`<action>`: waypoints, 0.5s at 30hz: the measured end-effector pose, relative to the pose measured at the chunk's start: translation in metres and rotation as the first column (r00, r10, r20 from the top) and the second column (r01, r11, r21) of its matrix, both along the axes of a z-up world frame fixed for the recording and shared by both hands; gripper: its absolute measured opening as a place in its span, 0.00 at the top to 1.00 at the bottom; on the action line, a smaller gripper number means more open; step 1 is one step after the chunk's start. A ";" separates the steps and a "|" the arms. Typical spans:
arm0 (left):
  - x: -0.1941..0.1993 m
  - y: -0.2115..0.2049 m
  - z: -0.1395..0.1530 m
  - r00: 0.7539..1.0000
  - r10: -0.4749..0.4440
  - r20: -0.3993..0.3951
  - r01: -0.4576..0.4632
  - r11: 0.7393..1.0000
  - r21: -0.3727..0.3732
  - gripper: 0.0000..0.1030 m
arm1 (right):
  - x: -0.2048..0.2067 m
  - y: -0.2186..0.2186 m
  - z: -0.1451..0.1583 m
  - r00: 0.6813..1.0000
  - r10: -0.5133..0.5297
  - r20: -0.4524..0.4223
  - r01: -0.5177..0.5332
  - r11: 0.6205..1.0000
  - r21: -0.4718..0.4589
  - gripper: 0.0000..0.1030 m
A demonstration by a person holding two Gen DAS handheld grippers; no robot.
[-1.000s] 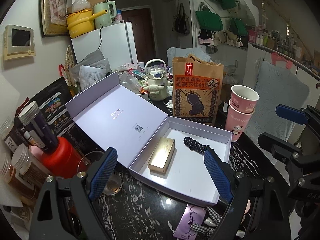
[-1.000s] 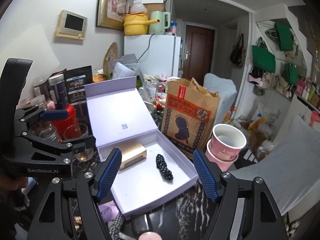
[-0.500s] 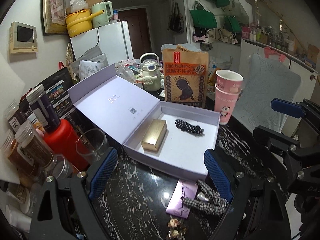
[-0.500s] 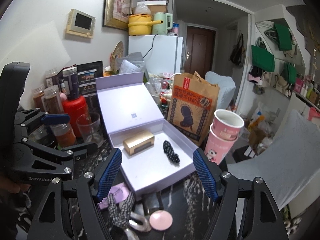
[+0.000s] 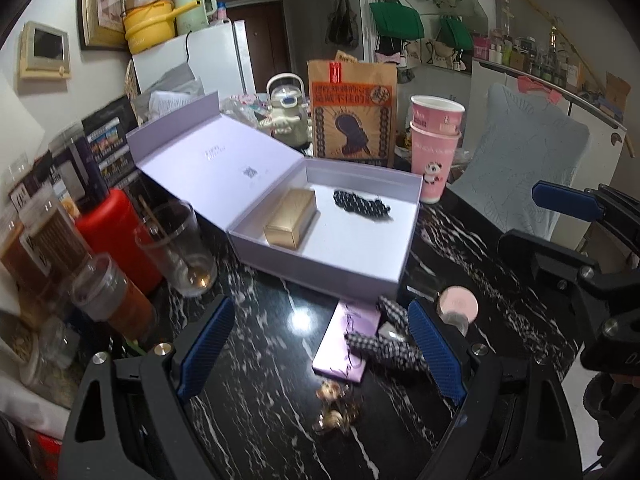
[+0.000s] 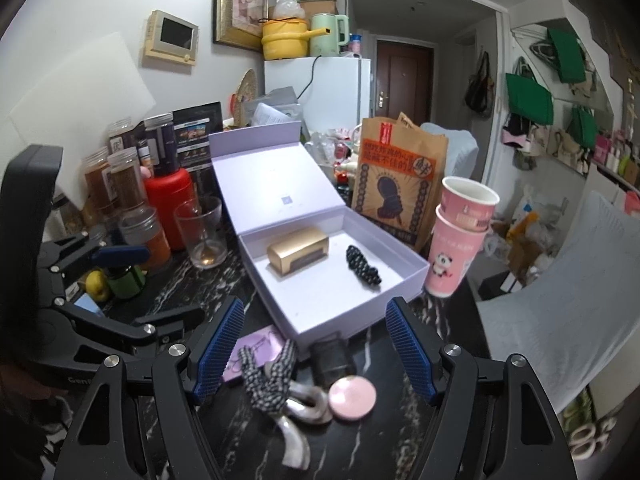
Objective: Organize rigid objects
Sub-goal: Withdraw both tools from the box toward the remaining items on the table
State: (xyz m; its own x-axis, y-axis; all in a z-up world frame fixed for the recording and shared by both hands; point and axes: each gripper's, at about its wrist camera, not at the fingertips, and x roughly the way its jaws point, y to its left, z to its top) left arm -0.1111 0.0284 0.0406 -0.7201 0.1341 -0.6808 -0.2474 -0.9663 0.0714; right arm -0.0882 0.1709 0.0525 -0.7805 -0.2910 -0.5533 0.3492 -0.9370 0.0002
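Both grippers spread wide, holding nothing, hovering over the black marble counter (image 5: 256, 420) just short of the open lavender gift box (image 6: 362, 322). Left to right: drinking glass (image 5: 176, 248) and jars crowd the far left edge; left gripper (image 5: 318, 354) sits above a purple card (image 5: 347, 342) with a small brown trinket (image 5: 336, 404) near its fingers; box already holds a gold case (image 6: 298, 251) and a dark beaded band (image 6: 363, 266), with bare floor toward the near right corner. Right gripper (image 6: 312, 354) frames the loose pieces: checked fabric clip (image 6: 266, 376), dark squat jar (image 6: 333, 358), pink round compact (image 6: 352, 398). Judgement: next pick is likely the compact or jar; come straight down, pinch across the narrow width, lift clear of the box's front wall before crossing. Stacked pink paper cups (image 6: 456, 236) stand close at the box's right corner; easy to knock. Counter edge lies near on the right.
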 end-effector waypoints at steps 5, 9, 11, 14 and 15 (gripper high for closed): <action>0.006 -0.003 -0.016 0.999 -0.005 0.031 0.004 1.000 0.021 0.13 | 0.007 -0.001 -0.011 1.000 0.008 0.022 -0.007 1.000 -0.013 0.28; 0.011 -0.005 -0.023 0.999 -0.010 0.037 0.009 1.000 0.028 0.13 | 0.009 -0.002 -0.021 0.999 0.015 0.039 -0.014 1.000 -0.027 0.28; 0.012 -0.005 -0.027 0.999 -0.012 0.037 0.011 1.000 0.028 0.13 | 0.012 -0.001 -0.026 0.999 0.017 0.044 -0.015 0.999 -0.044 0.28; 0.014 -0.006 -0.034 0.999 -0.014 0.048 0.012 0.999 0.030 0.13 | 0.012 0.000 -0.034 0.998 0.013 0.063 -0.010 0.999 -0.052 0.28; 0.015 -0.007 -0.036 0.998 -0.017 0.052 0.015 0.999 0.034 0.13 | 0.012 0.001 -0.038 0.997 0.014 0.072 -0.011 0.999 -0.053 0.28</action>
